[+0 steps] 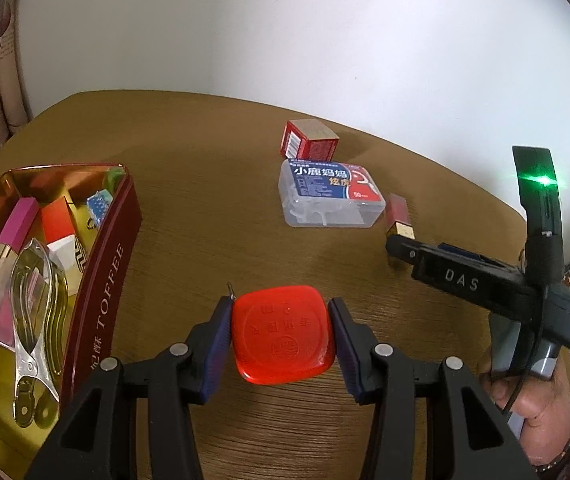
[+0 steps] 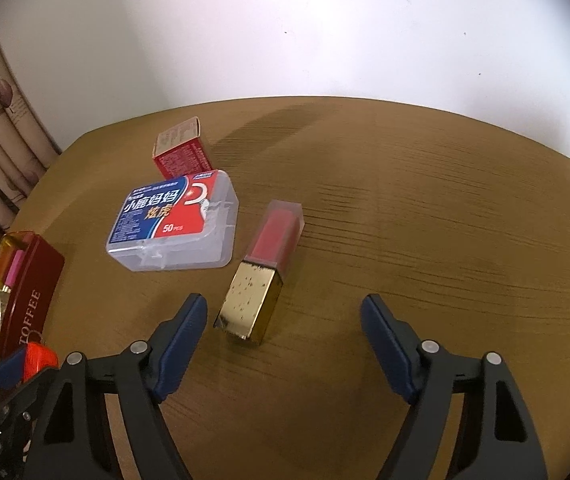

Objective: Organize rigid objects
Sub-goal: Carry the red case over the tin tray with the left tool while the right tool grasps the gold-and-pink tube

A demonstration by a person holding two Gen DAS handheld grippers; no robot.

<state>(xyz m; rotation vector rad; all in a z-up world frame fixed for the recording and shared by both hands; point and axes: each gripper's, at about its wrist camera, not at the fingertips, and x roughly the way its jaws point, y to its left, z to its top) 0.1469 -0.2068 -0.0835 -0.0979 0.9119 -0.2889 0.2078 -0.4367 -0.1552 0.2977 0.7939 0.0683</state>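
Nearest, the left gripper [image 1: 281, 336] is clamped on a rounded red plastic case [image 1: 283, 334], lifted beside the dark red toffee tin [image 1: 105, 280]; dropping it in comes next, I'd judge. The right gripper [image 2: 283, 320] hangs apart over the gold-capped red lipstick [image 2: 263, 276]; farther off, a clear floss-pick box [image 2: 173, 224].

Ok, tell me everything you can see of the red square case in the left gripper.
The red case is a rounded square of glossy plastic with raised characters and a round emblem on its top face. It lies flat, clamped on two opposite sides by the blue pads of the left gripper, above the wooden table. A thin metal tip pokes out at one corner. Whether it touches the table is unclear.
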